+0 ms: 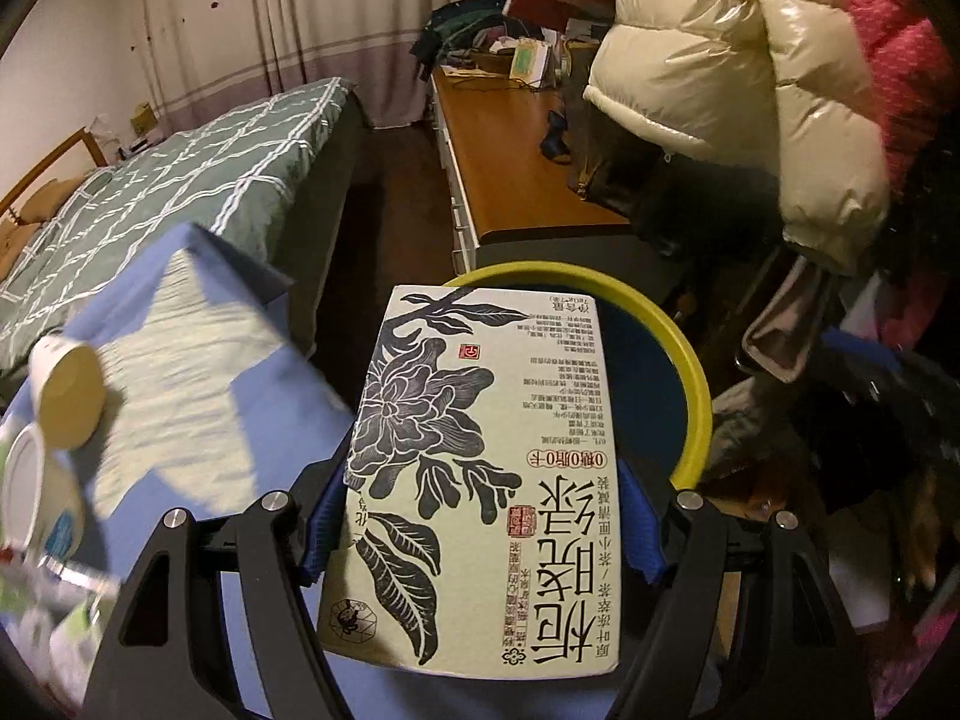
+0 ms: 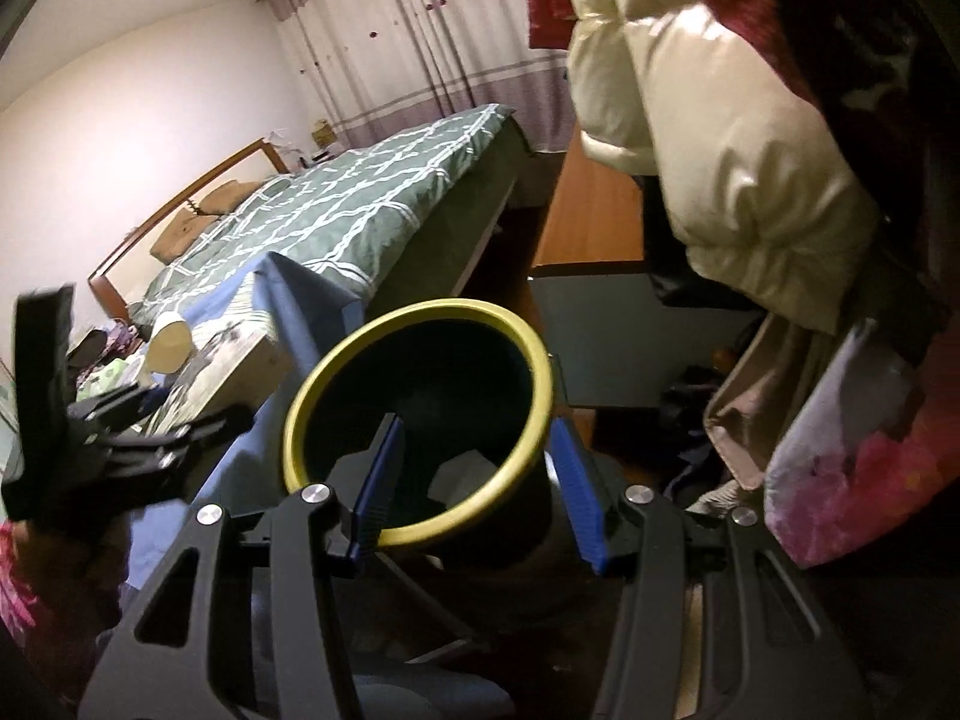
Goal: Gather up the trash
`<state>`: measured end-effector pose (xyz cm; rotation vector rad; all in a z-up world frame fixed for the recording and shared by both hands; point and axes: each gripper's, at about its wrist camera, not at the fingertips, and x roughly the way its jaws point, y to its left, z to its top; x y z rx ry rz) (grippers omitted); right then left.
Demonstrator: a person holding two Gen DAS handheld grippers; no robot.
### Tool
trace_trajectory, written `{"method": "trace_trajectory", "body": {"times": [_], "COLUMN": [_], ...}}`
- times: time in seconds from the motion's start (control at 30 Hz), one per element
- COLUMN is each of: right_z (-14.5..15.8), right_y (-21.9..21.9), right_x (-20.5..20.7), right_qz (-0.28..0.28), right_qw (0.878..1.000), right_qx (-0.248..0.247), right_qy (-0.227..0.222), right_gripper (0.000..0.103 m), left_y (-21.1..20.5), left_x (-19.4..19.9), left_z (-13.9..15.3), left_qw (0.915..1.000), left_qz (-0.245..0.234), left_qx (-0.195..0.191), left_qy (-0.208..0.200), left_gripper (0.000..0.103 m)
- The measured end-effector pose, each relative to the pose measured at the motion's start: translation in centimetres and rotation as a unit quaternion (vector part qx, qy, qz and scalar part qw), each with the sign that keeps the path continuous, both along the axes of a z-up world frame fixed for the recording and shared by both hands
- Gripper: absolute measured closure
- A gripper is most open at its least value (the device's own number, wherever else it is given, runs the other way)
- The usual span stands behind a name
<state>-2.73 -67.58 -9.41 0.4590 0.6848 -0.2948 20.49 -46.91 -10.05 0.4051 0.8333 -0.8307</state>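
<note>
My left gripper (image 1: 480,480) is shut on a cream tea box (image 1: 480,396) printed with a black flower, its blue pads (image 1: 327,516) pressing the box's two sides. Just beyond the box stands a dark trash bin (image 1: 690,372) with a yellow-green rim. In the right wrist view my right gripper (image 2: 474,426) is shut on the trash bin (image 2: 336,372), with one finger inside the rim and the other outside the wall. Pale paper lies at the bin's bottom. The left gripper (image 2: 120,450) shows blurred at the left, by the table.
A table under a blue cloth (image 1: 270,396) carries tipped paper cups (image 1: 66,396) and small clutter. Behind it stands a bed with a green quilt (image 1: 180,180). A wooden cabinet (image 1: 504,144) and a hanging cream puffer jacket (image 1: 750,60) crowd the right.
</note>
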Motion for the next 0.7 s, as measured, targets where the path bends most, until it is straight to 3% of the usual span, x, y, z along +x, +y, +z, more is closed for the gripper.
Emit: {"method": "trace_trajectory", "body": {"times": [0.17,0.2,0.37,0.5,0.7], "right_z": [-0.9,-1.1,-1.8,-2.1,-1.6], "right_y": [-0.3,-0.3,-0.1,0.7,3.5], "right_x": [0.0,0.0,0.7,1.3,3.3], "right_qz": [-0.008,-0.008,-0.006,0.003,0.041], "right_qw": [1.0,1.0,1.0,0.999,0.999], "right_qx": [-0.003,-0.002,-0.001,0.002,0.004], "right_qy": [0.015,0.017,0.026,0.032,0.03], "right_gripper": [0.053,0.053,0.053,0.053,0.053], "left_y": [-2.4,-2.7,-1.1,3.9,13.4], "left_x": [1.5,1.7,1.7,0.3,-1.8], "left_z": [-1.4,-1.6,-0.7,1.7,4.1], "left_qw": [0.9998,0.9998,0.9994,0.9978,0.9928], "left_qz": [0.001,0.005,0.022,0.037,0.082], "left_qx": [0.005,0.005,-0.021,-0.055,-0.086], "left_qy": [0.017,0.018,0.019,0.007,-0.019], "left_gripper": [0.029,0.023,0.018,0.012,0.011]}}
